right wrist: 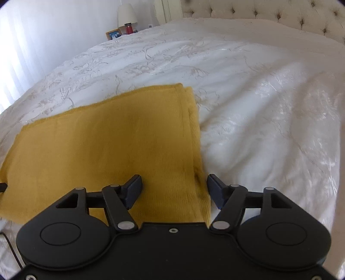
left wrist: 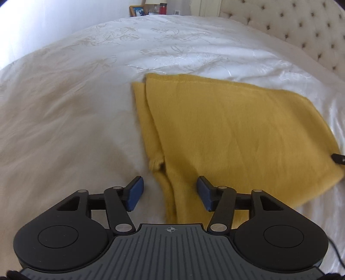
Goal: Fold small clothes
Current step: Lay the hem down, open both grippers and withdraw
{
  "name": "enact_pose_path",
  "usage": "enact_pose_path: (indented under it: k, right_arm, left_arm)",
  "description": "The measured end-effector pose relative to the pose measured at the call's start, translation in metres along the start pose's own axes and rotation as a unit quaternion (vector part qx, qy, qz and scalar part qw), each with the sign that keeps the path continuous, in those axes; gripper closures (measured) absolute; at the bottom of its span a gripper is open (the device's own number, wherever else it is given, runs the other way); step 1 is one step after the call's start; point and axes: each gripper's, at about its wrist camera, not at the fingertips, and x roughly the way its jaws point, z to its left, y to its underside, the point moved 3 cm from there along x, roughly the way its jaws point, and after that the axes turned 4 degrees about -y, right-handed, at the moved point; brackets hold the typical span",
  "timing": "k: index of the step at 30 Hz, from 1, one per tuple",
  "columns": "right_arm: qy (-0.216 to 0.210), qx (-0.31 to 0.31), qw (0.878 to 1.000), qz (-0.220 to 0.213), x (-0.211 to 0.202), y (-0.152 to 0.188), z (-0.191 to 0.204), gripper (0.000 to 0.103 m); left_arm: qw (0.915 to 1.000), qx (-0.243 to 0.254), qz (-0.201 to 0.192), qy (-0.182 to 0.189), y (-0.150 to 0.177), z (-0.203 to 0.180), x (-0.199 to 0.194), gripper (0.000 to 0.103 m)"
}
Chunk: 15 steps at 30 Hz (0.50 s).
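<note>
- Left tongs [left wrist: 170,191]: black linkage body with blue-padded fingers [left wrist: 135,192], filling the bottom of the left wrist view; jaws apart, nothing between them, hovering over the near left edge of the cloth.
- Right tongs [right wrist: 174,190]: same build, bottom of the right wrist view; jaws apart, nothing clamped, straddling the near right edge of the cloth, left finger over yellow fabric, right finger over the bedspread.
- Yellow knit garment [left wrist: 226,133]: mustard colour, folded into a rough rectangle, lying flat on the bed. Centre to right of frame in the left wrist view; centre to left of frame [right wrist: 107,146] in the right wrist view. A lower layer peeks out along the left side in the left view and along the right side in the right view. Whether either pair of tongs touches the fabric cannot be told.
- Bedspread [left wrist: 71,120]: white with pale floral stitching, wrinkled, carrying the garment.
- Headboard [left wrist: 301,32]: cream, button-tufted, upper right of frame.
- Nightstand items, top of frame, small: lamp [right wrist: 127,14], red jar [right wrist: 129,29], framed picture [right wrist: 113,34].
- Black cable [right wrist: 11,249]: lower left edge of the right wrist view.
</note>
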Motion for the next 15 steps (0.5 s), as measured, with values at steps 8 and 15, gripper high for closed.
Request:
enact_pose_path:
  k: [8, 15]
  right_arm:
    - [-0.028, 0.067, 0.997, -0.023, -0.018, 0.022, -0.017, 0.028]
    - [-0.046, 0.076, 0.994, -0.063, -0.023, 0.041, -0.018, 0.020]
  left_arm:
    - [0.9998, -0.016, 0.000, -0.014, 0.008, 0.001, -0.001, 0.032]
    - [0.9994, -0.008, 0.003, -0.032, 0.009, -0.011, 0.005, 0.013]
